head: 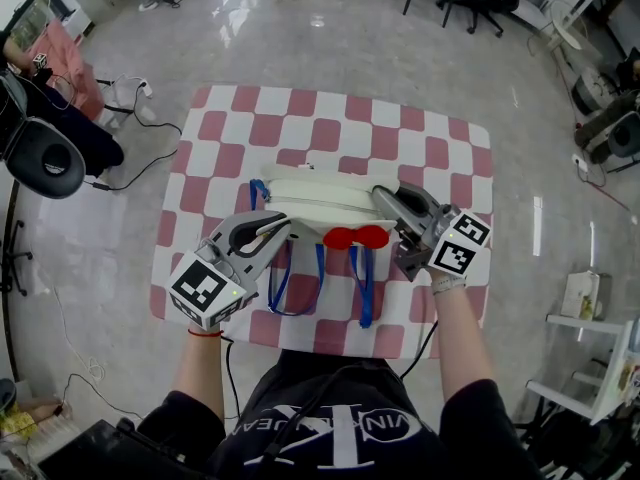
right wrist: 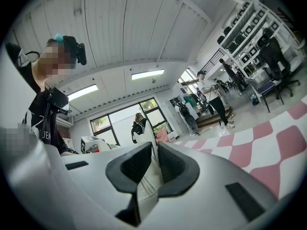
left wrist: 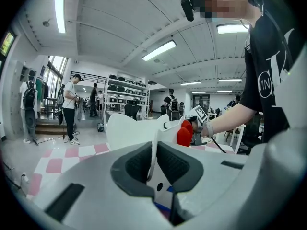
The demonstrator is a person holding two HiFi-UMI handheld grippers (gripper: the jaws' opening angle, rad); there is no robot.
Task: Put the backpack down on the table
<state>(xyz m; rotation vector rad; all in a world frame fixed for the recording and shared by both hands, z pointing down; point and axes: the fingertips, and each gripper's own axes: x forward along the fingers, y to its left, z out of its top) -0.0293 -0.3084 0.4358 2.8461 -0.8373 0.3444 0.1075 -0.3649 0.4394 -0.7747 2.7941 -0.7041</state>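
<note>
A white backpack (head: pixel 312 201) with a red bow (head: pixel 356 236) and blue straps (head: pixel 281 283) is held over the pink-and-white checked table (head: pixel 330 128). My left gripper (head: pixel 282 227) is shut on the backpack's left edge, and white material (left wrist: pixel 154 152) is pinched between its dark pads. At the backpack's right side, my right gripper (head: pixel 385 200) is shut on a white edge (right wrist: pixel 149 178) that stands between its pads. In the left gripper view the backpack (left wrist: pixel 129 131), its bow (left wrist: pixel 184 132) and the right gripper (left wrist: pixel 199 116) show beyond the jaws. Whether the backpack rests on the table I cannot tell.
The table's near edge (head: pixel 330 343) is close to the person's body. A black office chair (head: pixel 45 158) and floor cables (head: pixel 140 163) lie to the left. White shelving (head: pixel 600 348) stands at the right. People (left wrist: pixel 69 109) stand by racks in the background.
</note>
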